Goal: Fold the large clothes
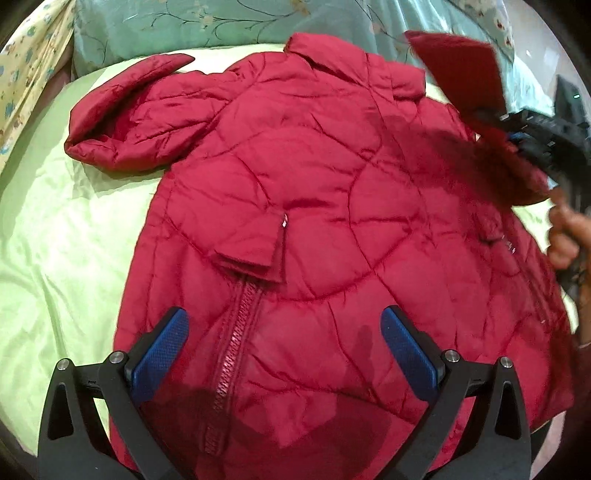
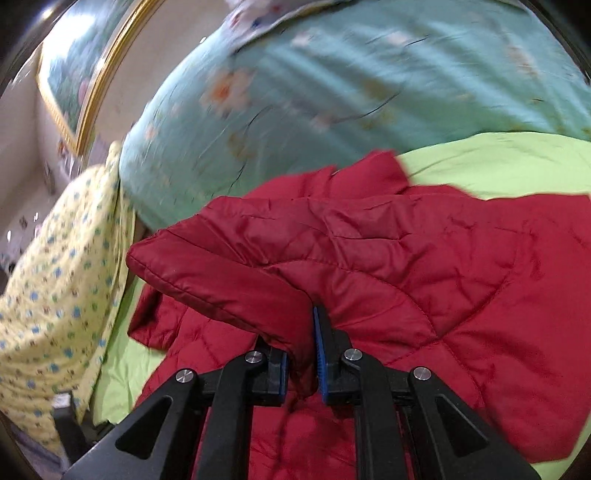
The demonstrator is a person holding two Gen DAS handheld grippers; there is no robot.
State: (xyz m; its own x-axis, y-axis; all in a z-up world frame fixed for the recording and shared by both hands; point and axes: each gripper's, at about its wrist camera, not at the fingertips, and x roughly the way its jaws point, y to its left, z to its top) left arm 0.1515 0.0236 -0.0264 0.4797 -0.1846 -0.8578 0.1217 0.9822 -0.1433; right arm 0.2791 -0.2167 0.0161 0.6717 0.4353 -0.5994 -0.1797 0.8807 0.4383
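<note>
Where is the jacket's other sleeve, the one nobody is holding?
In the left wrist view, the free sleeve lies bent at the upper left of the red jacket, flat on the green sheet, just below the teal flowered bedding.

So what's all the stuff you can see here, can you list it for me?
Jacket: one, red quilted, spread flat on the bed with the zip facing up.
Jacket sleeve: one, red, lifted off the bed over the jacket.
Bedsheet: one, light green, under the jacket.
Quilt: one, teal with flowers, bunched beyond the collar.
Patterned cloth: one, yellow with small blue prints, at the bed's edge.
Framed picture: one, gold frame, on the wall.
Left gripper: one, black with blue pads, open above the hem.
Right gripper: one, black with blue pads, shut on the sleeve.
Hand: one, holding the right gripper.
</note>
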